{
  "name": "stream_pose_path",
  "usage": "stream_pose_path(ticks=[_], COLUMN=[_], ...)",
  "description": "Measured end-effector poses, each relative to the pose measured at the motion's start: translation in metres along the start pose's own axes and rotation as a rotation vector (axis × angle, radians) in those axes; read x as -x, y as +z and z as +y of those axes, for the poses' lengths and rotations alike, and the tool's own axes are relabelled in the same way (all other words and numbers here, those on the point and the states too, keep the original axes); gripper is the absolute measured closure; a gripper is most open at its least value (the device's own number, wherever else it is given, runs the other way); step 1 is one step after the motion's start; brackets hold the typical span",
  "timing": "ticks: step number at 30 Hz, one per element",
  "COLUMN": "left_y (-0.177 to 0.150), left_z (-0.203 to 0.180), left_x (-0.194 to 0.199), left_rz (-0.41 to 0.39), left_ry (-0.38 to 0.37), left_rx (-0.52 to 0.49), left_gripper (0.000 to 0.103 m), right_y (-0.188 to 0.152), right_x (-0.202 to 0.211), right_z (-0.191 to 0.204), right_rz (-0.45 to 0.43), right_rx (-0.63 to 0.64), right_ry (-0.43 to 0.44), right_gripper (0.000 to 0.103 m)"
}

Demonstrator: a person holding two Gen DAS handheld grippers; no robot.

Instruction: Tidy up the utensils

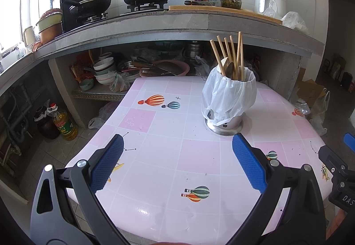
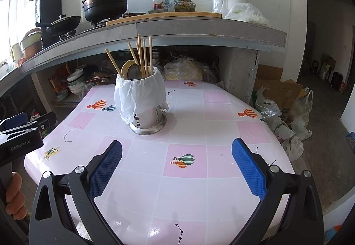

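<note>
Steel holder [image 1: 224, 125] with chopsticks [image 1: 229, 54] stood at 1 o'clock on the table [image 1: 195, 156], both grippers — left [image 1: 177, 163], right [image 2: 177, 165] — spread empty; risk: loose plastic bag [image 1: 230, 94] snagging a finger, tipping it.

"GenRobot.AI" stands on the left tool [image 2: 21, 132]; "DAS" on the right tool [image 1: 339, 169].

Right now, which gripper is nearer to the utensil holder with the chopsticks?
Neither clearly. The left gripper sits back with the utensil holder ahead to its right; the right gripper has it ahead to its left. Both are open and apart from it.
</note>
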State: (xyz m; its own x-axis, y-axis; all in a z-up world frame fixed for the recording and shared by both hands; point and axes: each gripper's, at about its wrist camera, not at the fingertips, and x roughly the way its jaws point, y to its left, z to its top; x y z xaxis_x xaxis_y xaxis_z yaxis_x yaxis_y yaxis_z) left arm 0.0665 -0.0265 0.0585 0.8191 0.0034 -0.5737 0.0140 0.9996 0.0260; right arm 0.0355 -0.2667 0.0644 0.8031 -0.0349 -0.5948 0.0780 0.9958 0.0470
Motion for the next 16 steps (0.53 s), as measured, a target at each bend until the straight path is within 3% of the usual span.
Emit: stream_pose_path(ticks=[16], left_y=[-0.004], left_z=[0.0025], left_x=[-0.0001], left_rz=[0.01], left_ry=[-0.006], left_rx=[-0.001], left_gripper=[0.008], right_y=[-0.0018], right_x=[-0.0008], right_z=[0.0025], right_rz=[0.002], right_rx=[0.002], right_ry=[0.004], right_gripper=[0.007])
